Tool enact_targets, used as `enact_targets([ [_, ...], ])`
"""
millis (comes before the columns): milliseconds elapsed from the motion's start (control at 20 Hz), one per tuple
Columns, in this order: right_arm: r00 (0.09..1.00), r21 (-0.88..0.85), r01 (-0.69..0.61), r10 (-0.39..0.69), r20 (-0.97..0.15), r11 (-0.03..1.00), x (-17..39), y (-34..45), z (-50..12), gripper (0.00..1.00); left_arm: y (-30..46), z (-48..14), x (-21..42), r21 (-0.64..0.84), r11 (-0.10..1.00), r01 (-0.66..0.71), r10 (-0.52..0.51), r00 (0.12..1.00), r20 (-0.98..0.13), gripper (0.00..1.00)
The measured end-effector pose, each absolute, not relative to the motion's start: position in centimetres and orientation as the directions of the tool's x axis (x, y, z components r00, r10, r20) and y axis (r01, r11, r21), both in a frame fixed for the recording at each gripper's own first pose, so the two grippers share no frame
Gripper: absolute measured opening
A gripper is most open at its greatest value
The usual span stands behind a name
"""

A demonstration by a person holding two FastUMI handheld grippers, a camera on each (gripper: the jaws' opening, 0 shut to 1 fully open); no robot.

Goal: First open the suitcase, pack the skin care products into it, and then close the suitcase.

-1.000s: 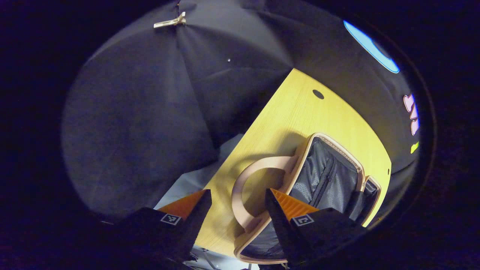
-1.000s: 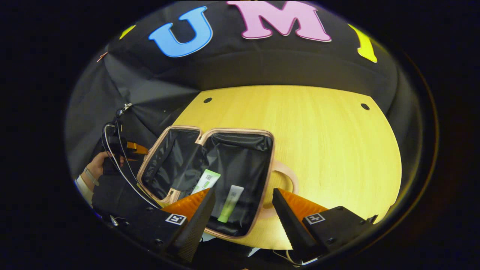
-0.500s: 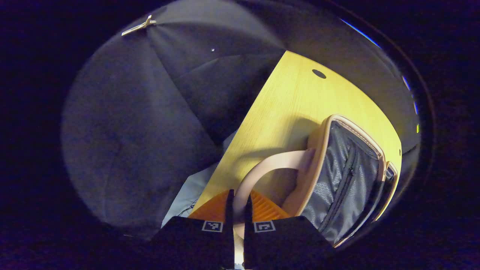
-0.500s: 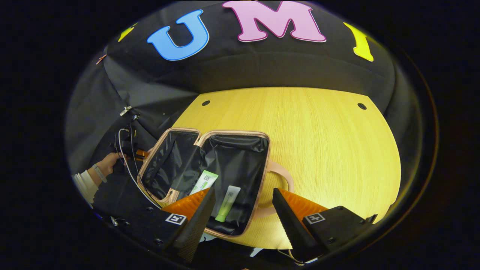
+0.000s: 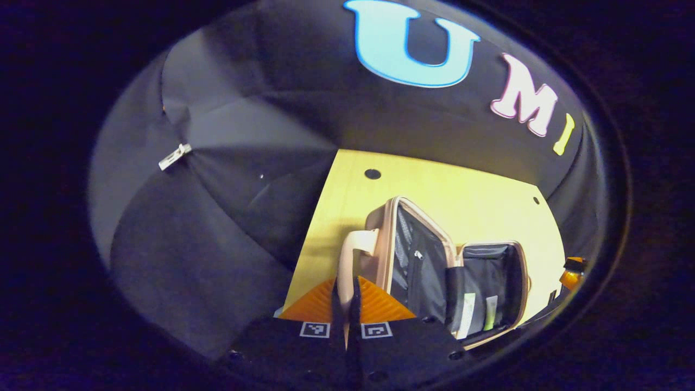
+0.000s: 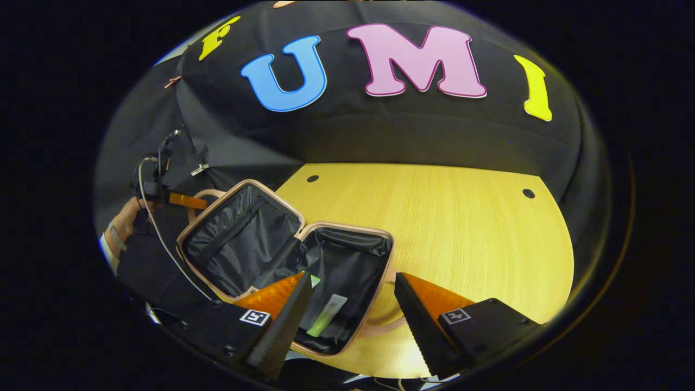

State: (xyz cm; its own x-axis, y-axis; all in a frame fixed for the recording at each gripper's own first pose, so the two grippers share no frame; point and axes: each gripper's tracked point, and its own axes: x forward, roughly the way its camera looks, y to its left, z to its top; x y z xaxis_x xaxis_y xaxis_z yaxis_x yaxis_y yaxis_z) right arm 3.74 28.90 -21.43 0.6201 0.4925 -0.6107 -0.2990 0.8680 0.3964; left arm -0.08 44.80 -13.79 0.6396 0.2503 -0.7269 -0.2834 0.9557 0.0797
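Pink suitcase handle [image 5: 347, 260] clamped in left tongs [image 5: 346, 304]; right tongs [image 6: 353, 309] gape above tubes [image 6: 326, 316].

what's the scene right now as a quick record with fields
suitcase: open on the table, left half tilted up, right half lying flat
handle: left gripper has its jaws shut on the lid handle
contents: two tubes in the flat half
right gripper: jaws open, above the flat half's near edge
stage: packed, not yet closed
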Motion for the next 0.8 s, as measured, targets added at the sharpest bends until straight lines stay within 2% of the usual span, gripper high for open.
enact_targets([
  [100, 0.650, 0.392, -0.333, 0.510, -0.564, 0.858, 3.7, 27.1, -20.0, 0.98, 37.0, -7.5, 1.4, 0.101, 0.980, -0.174, 0.197, 0.727, -0.657, 0.06],
  [250, 0.650, 0.400, -0.330, 0.513, -0.560, 0.855, 2.6, 24.2, -19.5, 0.97, 26.5, -6.1, 4.2, 0.051, 0.997, -0.059, 0.078, 0.799, -0.596, 0.06],
  [350, 0.658, 0.385, -0.329, 0.502, -0.562, 0.862, 1.9, 21.4, -19.4, 0.97, 19.7, -6.7, 5.1, -0.019, 0.999, 0.027, -0.033, 0.811, -0.584, 0.06],
  [400, 0.660, 0.380, -0.325, 0.495, -0.565, 0.866, 1.6, 20.1, -19.4, 0.97, 15.2, -7.6, 5.4, -0.083, 0.993, 0.087, -0.119, 0.803, -0.584, 0.06],
  [500, 0.661, 0.365, -0.316, 0.479, -0.578, 0.876, 0.9, 17.6, -19.6, 0.97, 9.4, -10.5, 5.9, -0.170, 0.979, 0.115, -0.195, 0.777, -0.599, 0.06],
  [650, 0.671, 0.349, -0.299, 0.456, -0.585, 0.888, 0.1, 14.3, -19.6, 0.97, 4.1, -17.1, 5.7, -0.227, 0.966, 0.125, -0.245, 0.723, -0.646, 0.07],
  [800, 0.691, 0.341, -0.256, 0.418, -0.590, 0.904, -0.8, 10.4, -19.8, 0.97, 0.2, -24.0, 5.5, -0.244, 0.959, 0.143, -0.278, 0.632, -0.723, 0.11],
])
